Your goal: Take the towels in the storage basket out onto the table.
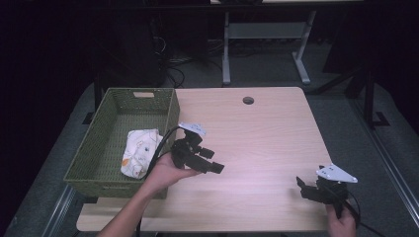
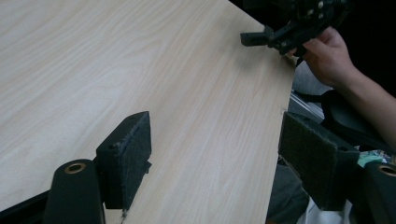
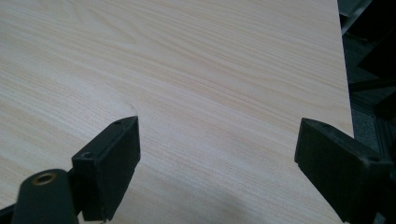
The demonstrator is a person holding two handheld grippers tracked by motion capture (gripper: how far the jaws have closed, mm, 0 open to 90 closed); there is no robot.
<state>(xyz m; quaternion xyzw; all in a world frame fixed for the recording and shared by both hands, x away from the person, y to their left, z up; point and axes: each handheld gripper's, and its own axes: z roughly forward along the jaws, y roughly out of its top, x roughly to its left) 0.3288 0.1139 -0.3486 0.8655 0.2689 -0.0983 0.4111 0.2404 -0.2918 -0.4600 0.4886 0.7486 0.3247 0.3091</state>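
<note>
My left gripper point(image 1: 215, 161) hovers over the light wooden table point(image 1: 267, 133), just right of a green woven basket point(image 1: 106, 148). It is held in a hand and points toward the table's right side. In the left gripper view its jaws point(image 2: 215, 158) stand wide apart with only bare wood between them. My right gripper point(image 1: 302, 188) sits near the table's front right corner, pointing left. It is open too, and the right gripper view shows nothing between its pads point(image 3: 217, 163). The left gripper view also shows the right gripper point(image 2: 261, 37) farther off, held in a hand.
A crumpled white cloth with a faint print point(image 1: 139, 152) lies inside the basket. A round cable hole point(image 1: 248, 100) sits near the table's far edge. Beyond the table stand desk legs point(image 1: 226, 49) and cables on a dark floor.
</note>
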